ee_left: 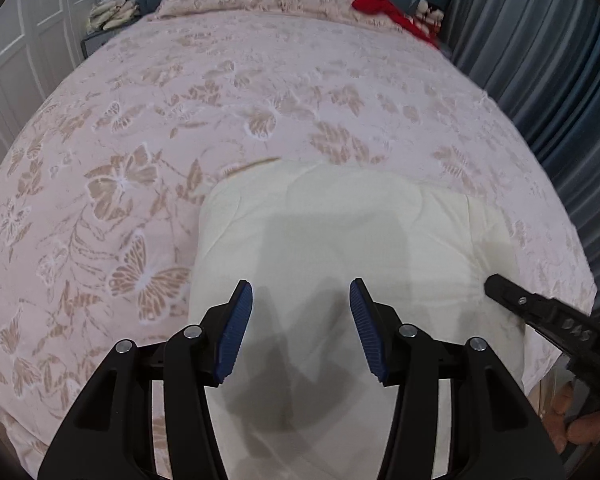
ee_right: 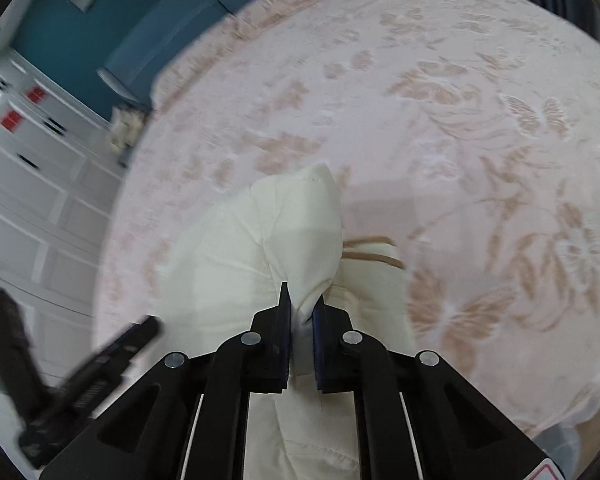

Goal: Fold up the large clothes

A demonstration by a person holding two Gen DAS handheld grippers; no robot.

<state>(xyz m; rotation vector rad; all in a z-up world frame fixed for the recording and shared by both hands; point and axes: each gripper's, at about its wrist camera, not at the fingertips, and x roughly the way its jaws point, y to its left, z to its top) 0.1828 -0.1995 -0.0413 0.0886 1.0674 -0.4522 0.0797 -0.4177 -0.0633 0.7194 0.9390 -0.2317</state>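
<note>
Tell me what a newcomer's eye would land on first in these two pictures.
First, the cream padded garment lying folded at the near edge of the pink butterfly-patterned bedspread. The right gripper is pinched shut on a bunched fold of it, while the left gripper hangs open above its flat middle. Far off by the headboard, a bright red cloth stands out against the pale bed.

1. A bed carries everything, under a pink cover with tan butterflies and leaves.
2. A cream garment lies at the bed's near edge.
3. A red cloth lies far from the garment, by the headboard.
</note>
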